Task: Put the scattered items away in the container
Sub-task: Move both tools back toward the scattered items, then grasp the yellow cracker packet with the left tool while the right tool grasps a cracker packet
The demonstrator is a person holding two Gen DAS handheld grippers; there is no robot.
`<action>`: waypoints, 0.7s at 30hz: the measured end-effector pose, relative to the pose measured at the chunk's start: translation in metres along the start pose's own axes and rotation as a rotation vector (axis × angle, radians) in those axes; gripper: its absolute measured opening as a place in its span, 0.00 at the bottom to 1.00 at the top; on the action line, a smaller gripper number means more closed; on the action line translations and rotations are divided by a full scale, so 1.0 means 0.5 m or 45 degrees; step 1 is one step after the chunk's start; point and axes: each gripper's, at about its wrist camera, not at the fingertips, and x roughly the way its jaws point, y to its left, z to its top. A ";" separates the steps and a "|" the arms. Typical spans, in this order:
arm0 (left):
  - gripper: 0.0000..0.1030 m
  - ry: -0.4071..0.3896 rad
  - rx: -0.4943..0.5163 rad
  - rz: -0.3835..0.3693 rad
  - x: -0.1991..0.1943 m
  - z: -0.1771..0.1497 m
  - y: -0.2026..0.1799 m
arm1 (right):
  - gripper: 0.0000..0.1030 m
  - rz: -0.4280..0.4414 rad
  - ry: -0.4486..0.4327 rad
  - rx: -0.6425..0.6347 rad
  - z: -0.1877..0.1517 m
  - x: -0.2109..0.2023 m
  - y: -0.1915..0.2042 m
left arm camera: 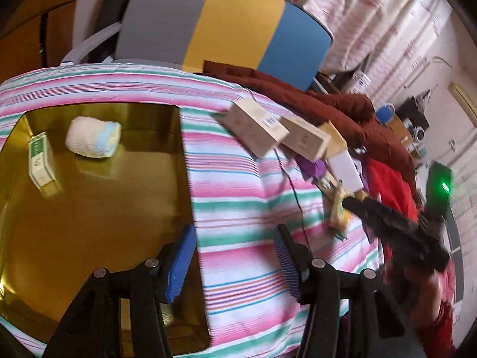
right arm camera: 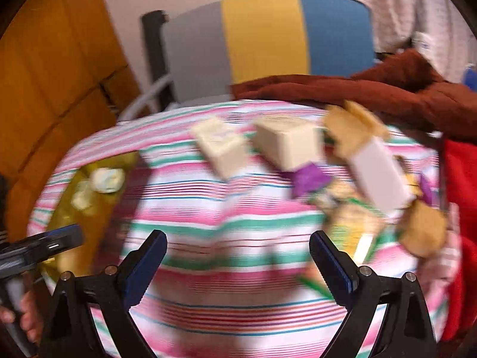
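Left tongs (left arm camera: 234, 265) empty, right view blurred

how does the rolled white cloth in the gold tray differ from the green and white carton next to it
The rolled white cloth is a soft, rounded bundle with pale blue and yellow at one end; the green and white carton is a stiff, flat-sided printed box. Both lie apart inside the gold tray.
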 end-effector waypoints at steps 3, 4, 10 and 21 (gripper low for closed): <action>0.53 0.021 0.026 -0.014 0.012 -0.012 -0.025 | 0.94 -0.119 0.034 0.032 0.012 0.033 -0.071; 0.53 0.028 0.039 -0.012 0.017 -0.017 -0.034 | 0.94 -0.148 0.047 0.043 0.014 0.045 -0.089; 0.53 0.064 0.108 -0.006 0.041 -0.036 -0.077 | 0.94 -0.049 0.111 0.111 0.009 0.099 -0.143; 0.53 0.148 0.141 -0.015 0.089 -0.049 -0.120 | 0.93 0.070 -0.059 0.041 0.048 0.053 -0.154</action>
